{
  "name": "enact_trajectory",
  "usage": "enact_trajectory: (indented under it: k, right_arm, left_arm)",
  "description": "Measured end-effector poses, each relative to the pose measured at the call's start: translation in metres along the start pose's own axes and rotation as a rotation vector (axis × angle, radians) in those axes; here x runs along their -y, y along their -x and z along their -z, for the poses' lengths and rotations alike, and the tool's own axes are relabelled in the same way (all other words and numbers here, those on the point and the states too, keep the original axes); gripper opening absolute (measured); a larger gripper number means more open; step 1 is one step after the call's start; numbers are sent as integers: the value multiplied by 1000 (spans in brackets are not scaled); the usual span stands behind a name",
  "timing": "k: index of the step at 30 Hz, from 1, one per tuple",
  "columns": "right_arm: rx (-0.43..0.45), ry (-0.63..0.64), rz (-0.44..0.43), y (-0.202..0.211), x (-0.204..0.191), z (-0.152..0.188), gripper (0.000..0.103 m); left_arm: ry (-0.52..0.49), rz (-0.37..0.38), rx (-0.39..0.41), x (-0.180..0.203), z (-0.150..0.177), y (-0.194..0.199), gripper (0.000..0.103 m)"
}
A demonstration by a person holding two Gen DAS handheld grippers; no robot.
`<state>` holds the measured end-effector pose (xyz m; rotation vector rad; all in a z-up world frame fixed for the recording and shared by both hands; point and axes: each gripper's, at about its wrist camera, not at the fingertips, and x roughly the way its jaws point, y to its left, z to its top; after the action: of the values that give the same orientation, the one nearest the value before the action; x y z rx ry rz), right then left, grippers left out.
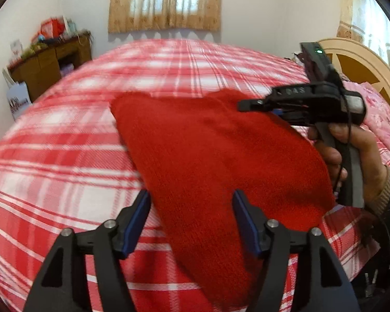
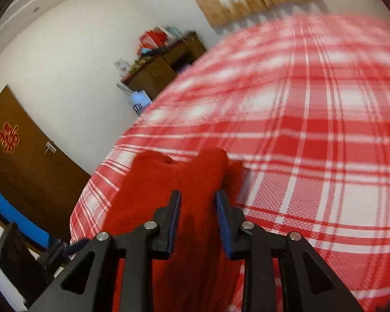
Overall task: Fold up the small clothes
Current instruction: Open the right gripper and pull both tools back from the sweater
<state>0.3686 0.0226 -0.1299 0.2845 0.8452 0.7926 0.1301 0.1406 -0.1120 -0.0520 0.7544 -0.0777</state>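
I have the left gripper (image 1: 191, 223) with its jaws spread wide, and the red knitted garment (image 1: 215, 161) runs up between them without either blue pad pressing on it, so nothing is gripped on that side. The garment lies flat on the red and white checked bedspread (image 1: 65, 156), stretching away ahead of the left jaws and widening toward the far end. Beyond and to the right of those jaws I see the right gripper (image 1: 243, 105) side-on, held by a hand (image 1: 351, 150) on its handle, its tip over the far right edge of the knit. From the right wrist view, the right gripper (image 2: 198, 202) has its jaws parted only narrowly; the red garment (image 2: 184, 182) sits under and between them, but I cannot tell whether the pads actually pinch the cloth. Its far edge shows two bumps just ahead of the fingertips. Past the bed's far left corner stands a wooden cabinet (image 1: 49, 65), and a curtained window (image 1: 166, 2) sits straight ahead on the wall.
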Motion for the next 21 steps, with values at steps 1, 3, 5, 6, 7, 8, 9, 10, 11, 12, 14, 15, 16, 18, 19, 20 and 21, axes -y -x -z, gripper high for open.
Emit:
enact_trajectory:
  k: [1, 3, 5, 6, 7, 8, 9, 10, 11, 12, 14, 15, 16, 18, 19, 20, 21]
  right_arm:
    - [16, 15, -8, 8, -6, 0, 30]
    - [29, 47, -54, 23, -20, 5, 35]
    - [26, 95, -96, 31, -36, 14, 41]
    - [5, 121, -118, 31, -45, 19, 41]
    - [-23, 138, -132, 28, -51, 25, 41]
    - [-47, 146, -126, 25, -54, 32, 41]
    - [-77, 153, -86, 18, -54, 39, 41]
    - [-104, 155, -22, 10, -50, 46, 41]
    - [-122, 148, 8, 4, -46, 52, 41]
    - [-119, 130, 3, 0, -40, 57, 41]
    - [-82, 134, -8, 2, -38, 62, 41]
    - [-76, 140, -4, 4, -39, 64, 41]
    - [-75, 135, 0, 5, -41, 63, 41]
    - [-65, 108, 28, 17, -44, 62, 41]
    - [-48, 103, 47, 24, -49, 61, 42]
    - [-13, 111, 75, 37, -56, 63, 47]
    - [16, 122, 101, 45, -63, 64, 52]
  left_arm:
    - [-12, -16, 21, 0, -3, 5, 76]
    - [-16, -43, 54, -2, -7, 11, 89]
    - [2, -75, 95, -7, -11, 15, 97]
    - [12, -78, 102, -9, -12, 15, 97]
    - [20, -79, 100, -12, -14, 12, 97]
    - [28, -90, 96, -15, -15, 7, 97]
    - [33, -114, 89, -18, -15, 1, 97]
    - [34, -138, 75, -20, -15, -5, 97]
    - [32, -145, 63, -21, -13, -11, 97]
    - [32, -148, 50, -22, -10, -16, 97]
    - [44, -150, 26, -26, -3, -26, 100]
    - [53, -145, 26, -27, 0, -28, 101]
    - [65, -143, 30, -29, 2, -29, 102]
    - [91, -130, 33, -32, 4, -28, 102]
    - [95, -127, 29, -32, 4, -26, 102]
    - [97, -130, 22, -32, 3, -21, 102]
    - [96, -141, 24, -31, 3, -14, 102]
